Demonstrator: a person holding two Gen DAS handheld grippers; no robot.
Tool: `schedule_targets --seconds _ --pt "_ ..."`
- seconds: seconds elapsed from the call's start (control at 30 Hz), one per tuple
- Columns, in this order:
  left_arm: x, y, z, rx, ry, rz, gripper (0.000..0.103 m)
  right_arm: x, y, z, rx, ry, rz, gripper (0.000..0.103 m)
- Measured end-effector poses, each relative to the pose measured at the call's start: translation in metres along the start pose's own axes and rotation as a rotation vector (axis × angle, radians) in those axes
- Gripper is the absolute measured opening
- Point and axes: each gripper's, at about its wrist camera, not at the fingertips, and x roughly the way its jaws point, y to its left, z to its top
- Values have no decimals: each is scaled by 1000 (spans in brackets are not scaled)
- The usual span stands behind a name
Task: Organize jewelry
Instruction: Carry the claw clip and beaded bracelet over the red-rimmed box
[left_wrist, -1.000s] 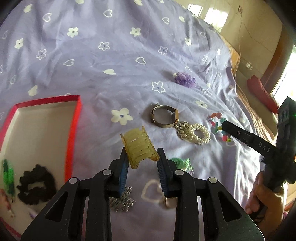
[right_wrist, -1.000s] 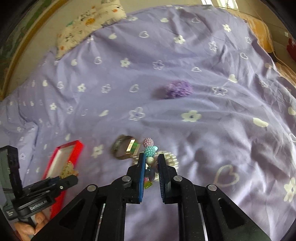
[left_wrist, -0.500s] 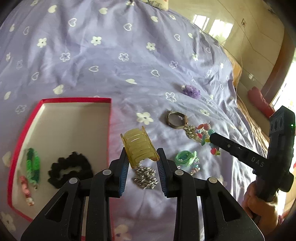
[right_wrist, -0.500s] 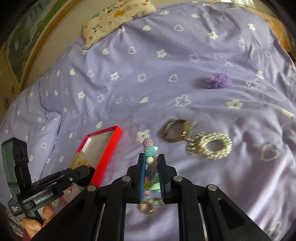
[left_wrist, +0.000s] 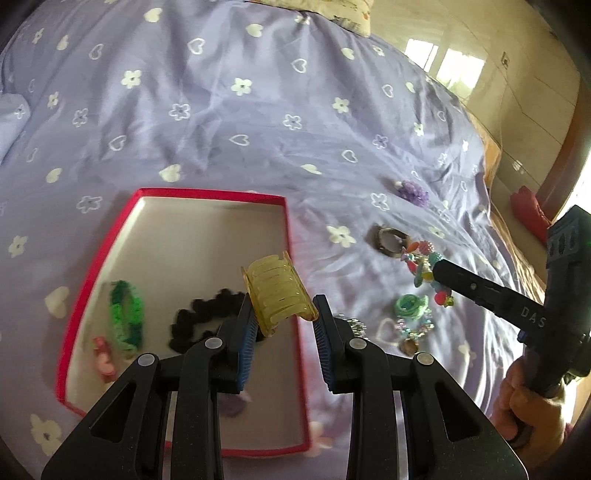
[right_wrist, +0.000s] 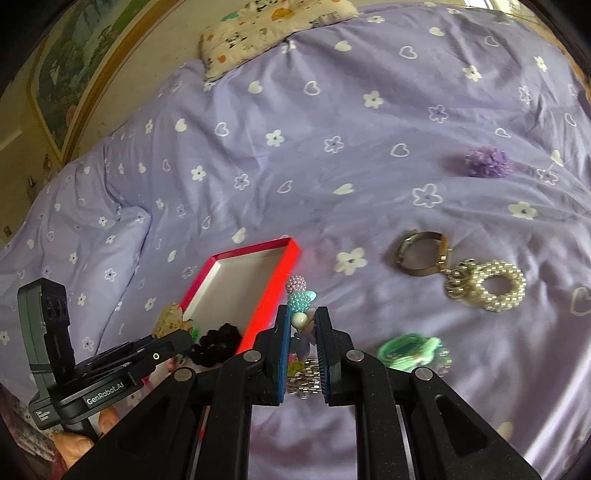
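Note:
My left gripper (left_wrist: 282, 325) is shut on a yellow translucent hair claw clip (left_wrist: 279, 297) and holds it over the right side of the red-rimmed box (left_wrist: 207, 194). The box holds a black scrunchie (left_wrist: 199, 325), a green band (left_wrist: 127, 319) and a pink piece (left_wrist: 103, 356). My right gripper (right_wrist: 302, 334) is shut on a colourful beaded bracelet (right_wrist: 297, 295), held above the bedspread just right of the box (right_wrist: 269, 295). The right gripper also shows in the left wrist view (left_wrist: 437, 271), and the left gripper in the right wrist view (right_wrist: 177, 338).
On the purple bedspread lie a metal bangle (right_wrist: 423, 253), a pearl bracelet (right_wrist: 487, 284), a purple pom-pom (right_wrist: 487, 162), a green hair tie (right_wrist: 408, 349) and a silver piece (right_wrist: 304, 378). A patterned pillow (right_wrist: 273, 26) lies at the bed's head.
Both grippers have moved left toward the box with their items. The claw clip now hangs over the box. The beaded bracelet has been lifted off the bedspread.

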Motion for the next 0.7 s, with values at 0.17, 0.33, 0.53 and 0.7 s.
schedule_targets --seconds 0.17,0.33,0.53,0.7 --pt "-6 19 0 -16 -6 25 27 12 19 -2 -19 21 29 13" --pt "-10 35 1 -22 -11 48 27 27 37 -3 -36 45 60 13" --pt "-10 56 3 -34 -10 76 27 48 58 -4 -53 75 93 13" --pt "-5 71 5 -39 -7 98 27 64 72 -3 -64 96 113 13"
